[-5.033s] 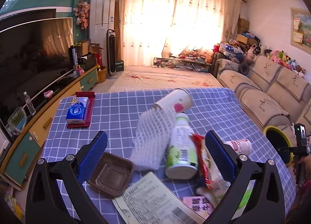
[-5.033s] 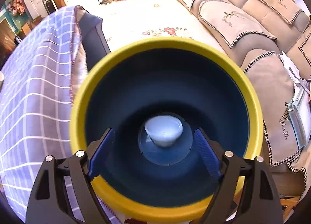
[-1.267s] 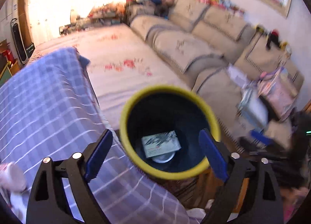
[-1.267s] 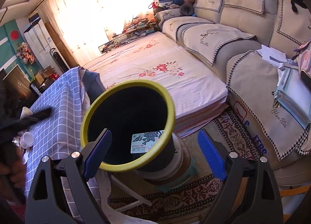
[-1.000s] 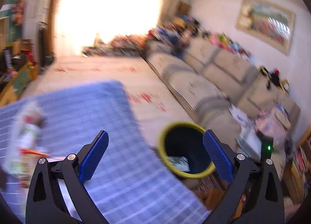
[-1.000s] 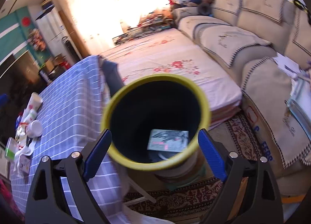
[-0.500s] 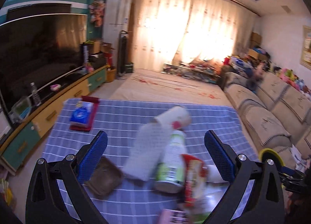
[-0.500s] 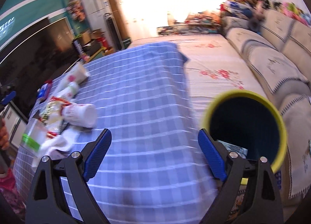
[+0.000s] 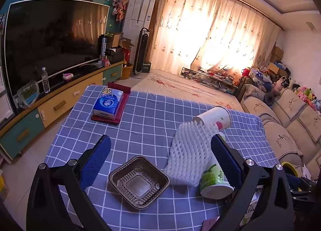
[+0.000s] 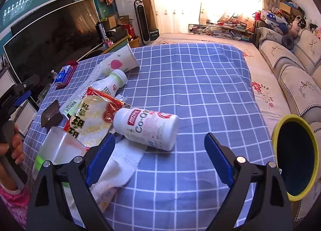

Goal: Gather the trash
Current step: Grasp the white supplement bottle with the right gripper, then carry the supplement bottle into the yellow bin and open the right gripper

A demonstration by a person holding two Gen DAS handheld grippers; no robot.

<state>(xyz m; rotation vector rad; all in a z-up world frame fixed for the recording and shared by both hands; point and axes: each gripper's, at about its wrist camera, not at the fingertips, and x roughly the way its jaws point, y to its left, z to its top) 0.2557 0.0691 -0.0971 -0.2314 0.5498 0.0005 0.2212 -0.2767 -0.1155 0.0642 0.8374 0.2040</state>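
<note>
Trash lies on the blue checked tablecloth [image 9: 152,122]. My left gripper [image 9: 160,158] is open and empty above a brown plastic tray [image 9: 139,183], beside white foam netting [image 9: 190,150], a green-label bottle [image 9: 215,179] and a paper cup [image 9: 213,118]. My right gripper [image 10: 159,156] is open and empty just in front of a white Co-Q10 bottle [image 10: 147,127] lying on its side. A red and yellow snack bag [image 10: 92,118], a white tissue [image 10: 118,168] and a clear container [image 10: 60,148] lie to its left. The yellow-rimmed bin [image 10: 296,157] stands at the table's right edge.
A blue tissue pack [image 9: 108,101] on a red mat sits at the table's far left. A TV [image 9: 52,42] and cabinet stand to the left, a sofa [image 9: 289,114] to the right. The hand holding the left gripper [image 10: 12,144] shows in the right wrist view.
Both grippers have swung away from the bin back over the table. The left one has come down nearer the brown tray, the right one nearer the white bottle.
</note>
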